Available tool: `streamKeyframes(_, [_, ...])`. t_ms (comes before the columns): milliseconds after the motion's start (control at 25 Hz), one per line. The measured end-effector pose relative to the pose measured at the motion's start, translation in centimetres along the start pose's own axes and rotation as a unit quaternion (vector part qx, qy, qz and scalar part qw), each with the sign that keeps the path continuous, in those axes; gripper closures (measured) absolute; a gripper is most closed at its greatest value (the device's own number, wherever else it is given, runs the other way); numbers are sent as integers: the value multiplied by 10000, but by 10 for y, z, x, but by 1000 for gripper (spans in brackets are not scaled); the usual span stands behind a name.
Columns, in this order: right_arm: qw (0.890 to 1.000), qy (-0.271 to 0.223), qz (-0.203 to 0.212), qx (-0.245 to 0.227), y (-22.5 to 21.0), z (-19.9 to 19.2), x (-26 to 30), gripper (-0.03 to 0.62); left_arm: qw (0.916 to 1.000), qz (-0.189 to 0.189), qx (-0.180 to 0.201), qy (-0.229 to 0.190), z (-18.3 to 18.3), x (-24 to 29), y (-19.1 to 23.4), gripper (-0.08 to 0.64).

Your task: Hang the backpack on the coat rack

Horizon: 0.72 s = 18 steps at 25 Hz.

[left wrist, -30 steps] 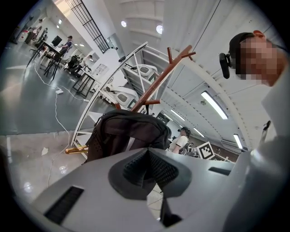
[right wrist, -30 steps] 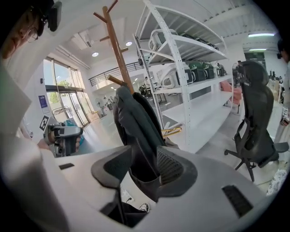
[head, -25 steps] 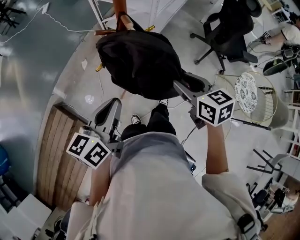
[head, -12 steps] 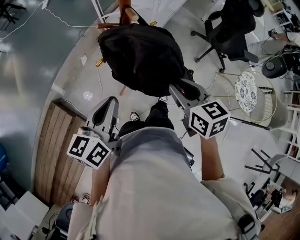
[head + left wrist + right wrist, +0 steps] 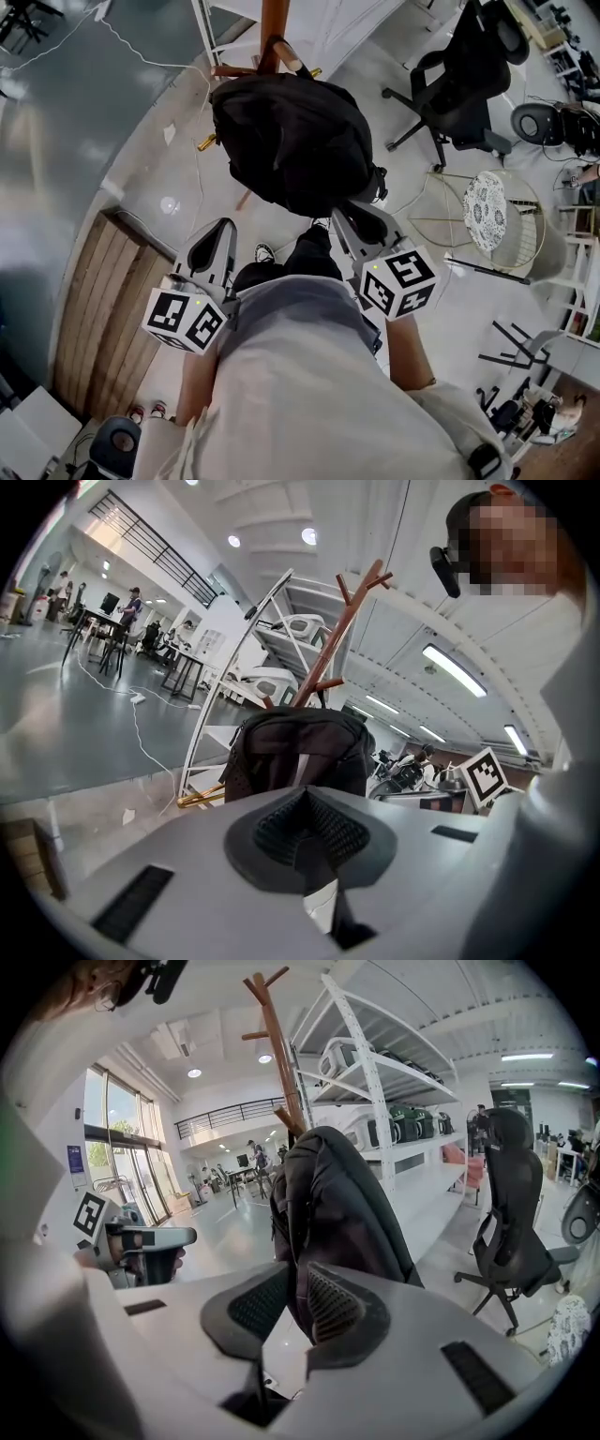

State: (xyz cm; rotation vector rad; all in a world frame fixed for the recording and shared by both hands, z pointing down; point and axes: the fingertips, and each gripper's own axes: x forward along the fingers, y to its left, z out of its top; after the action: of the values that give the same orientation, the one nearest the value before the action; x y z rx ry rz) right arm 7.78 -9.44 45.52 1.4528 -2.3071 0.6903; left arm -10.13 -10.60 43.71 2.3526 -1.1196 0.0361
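Our right gripper (image 5: 361, 216) has slid below the backpack (image 5: 295, 141), jaws just closing, slightly apart, gripping nothing; left gripper (image 5: 217, 236) pressed together. We back away gently.

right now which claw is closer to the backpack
Right. The right claw sits at the backpack's lower edge, which shows between its jaws as they have just been closing. The left claw hangs apart, lower left of it in the head view.

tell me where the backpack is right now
Head view, upper centre: the black backpack hangs against the wooden coat rack, to the left of the black office chair.
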Motion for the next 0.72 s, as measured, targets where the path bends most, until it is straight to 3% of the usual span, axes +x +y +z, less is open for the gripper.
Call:
streamKeyframes(400, [9998,49,-162,110,8,-4,-4,580,9999,54,62,77,-6,-5,6,554])
streamKeyframes(720, [9995,156,-268,-49,6,-7,-2,583,9999,127,27,6,-4,-9,10,554])
